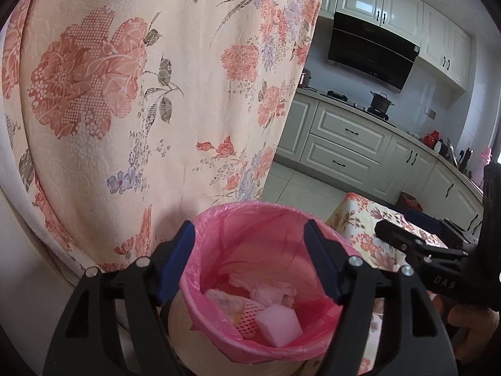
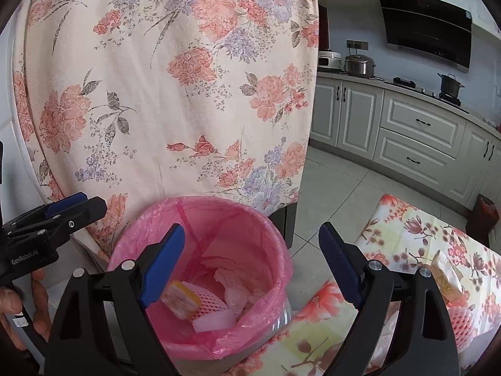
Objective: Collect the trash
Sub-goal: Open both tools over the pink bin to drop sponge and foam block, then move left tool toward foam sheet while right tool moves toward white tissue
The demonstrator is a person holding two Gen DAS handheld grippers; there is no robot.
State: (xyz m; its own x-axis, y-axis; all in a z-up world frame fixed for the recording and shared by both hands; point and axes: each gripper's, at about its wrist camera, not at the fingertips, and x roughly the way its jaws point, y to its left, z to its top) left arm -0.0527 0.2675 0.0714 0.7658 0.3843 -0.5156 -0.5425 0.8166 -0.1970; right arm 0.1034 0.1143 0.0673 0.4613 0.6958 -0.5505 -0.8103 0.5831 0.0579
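Closest to us, our left gripper (image 1: 249,258) hangs over the trash bin (image 1: 219,349), its blue-padded jaws spread wide with nothing between them. Our right gripper (image 2: 250,264) is just as slack, jaws parted and empty, poised above the bin's right rim. Inside the pink bag (image 2: 266,250) lining the bin, we see a pale foam block (image 1: 280,324), a pink foam net (image 2: 206,302), crumpled tissue (image 1: 269,289) and a yellow-and-white scrap (image 2: 180,297) that is blurred in the right wrist view. Just right of the bin lies a table under a floral tablecloth (image 2: 416,238); another pink foam net (image 2: 462,324) and a small packet (image 2: 446,283) rest on it, well apart from the bin. Behind the bin hangs a large floral cloth (image 1: 141,94). Farther back stand the kitchen cabinets (image 1: 350,144), a black pot (image 1: 380,100) on the stove and the dark range hood (image 1: 372,50).
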